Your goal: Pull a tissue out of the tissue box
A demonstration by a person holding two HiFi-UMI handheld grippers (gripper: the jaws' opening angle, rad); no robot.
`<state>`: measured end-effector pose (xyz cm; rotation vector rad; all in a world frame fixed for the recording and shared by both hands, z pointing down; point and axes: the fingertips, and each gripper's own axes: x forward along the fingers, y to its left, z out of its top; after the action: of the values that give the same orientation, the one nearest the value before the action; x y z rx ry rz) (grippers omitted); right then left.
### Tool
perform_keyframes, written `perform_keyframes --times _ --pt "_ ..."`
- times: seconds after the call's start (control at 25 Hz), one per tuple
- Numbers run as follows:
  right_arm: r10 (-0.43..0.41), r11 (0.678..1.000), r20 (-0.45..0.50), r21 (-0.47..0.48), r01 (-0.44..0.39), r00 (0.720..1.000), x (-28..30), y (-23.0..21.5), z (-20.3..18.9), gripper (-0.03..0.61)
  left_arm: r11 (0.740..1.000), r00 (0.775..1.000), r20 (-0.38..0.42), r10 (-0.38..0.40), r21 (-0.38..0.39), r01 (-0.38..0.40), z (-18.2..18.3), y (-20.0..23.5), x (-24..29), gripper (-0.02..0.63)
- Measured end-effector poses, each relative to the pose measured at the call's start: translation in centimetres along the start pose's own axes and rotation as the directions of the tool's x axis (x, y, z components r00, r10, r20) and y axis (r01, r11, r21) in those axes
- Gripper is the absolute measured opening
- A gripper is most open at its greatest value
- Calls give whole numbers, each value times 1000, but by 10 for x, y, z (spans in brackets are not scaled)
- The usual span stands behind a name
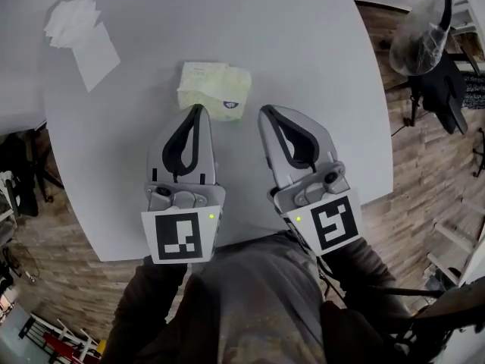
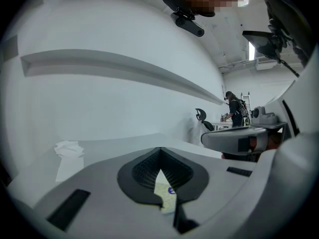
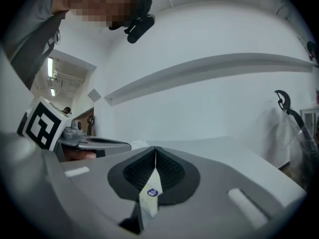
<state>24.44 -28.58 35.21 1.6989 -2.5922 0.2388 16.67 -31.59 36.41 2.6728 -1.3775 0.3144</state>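
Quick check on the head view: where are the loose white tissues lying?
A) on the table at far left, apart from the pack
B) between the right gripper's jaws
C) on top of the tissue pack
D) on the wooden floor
A: the loose tissues lie on the white table, up and to the left of the tissue pack, with bare tabletop between them.

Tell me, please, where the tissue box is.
Head view: the tissue box lies on the table just beyond the left claw, right of the loose tissues.
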Motion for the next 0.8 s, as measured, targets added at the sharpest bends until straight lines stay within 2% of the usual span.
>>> perform_keyframes --times 0.12,0.28,0.48,0.8 --pt "74 997 -31 -32 -75 997 13 4 -24 29 999 999 -31 31 -23 -32 -18 6 9 -2" --pt "150 980 -101 -120 -161 984 22 11 -54 97 997 996 -70 58 -48 -62 -38 11 18 -2" --pt "183 959 -151 -188 -210 971 43 11 -78 100 994 992 -99 75 -67 -82 -57 16 30 -2" --pt "201 940 -217 -231 -251 955 64 6 -108 100 989 986 -137 99 -96 -112 -79 21 40 -2"
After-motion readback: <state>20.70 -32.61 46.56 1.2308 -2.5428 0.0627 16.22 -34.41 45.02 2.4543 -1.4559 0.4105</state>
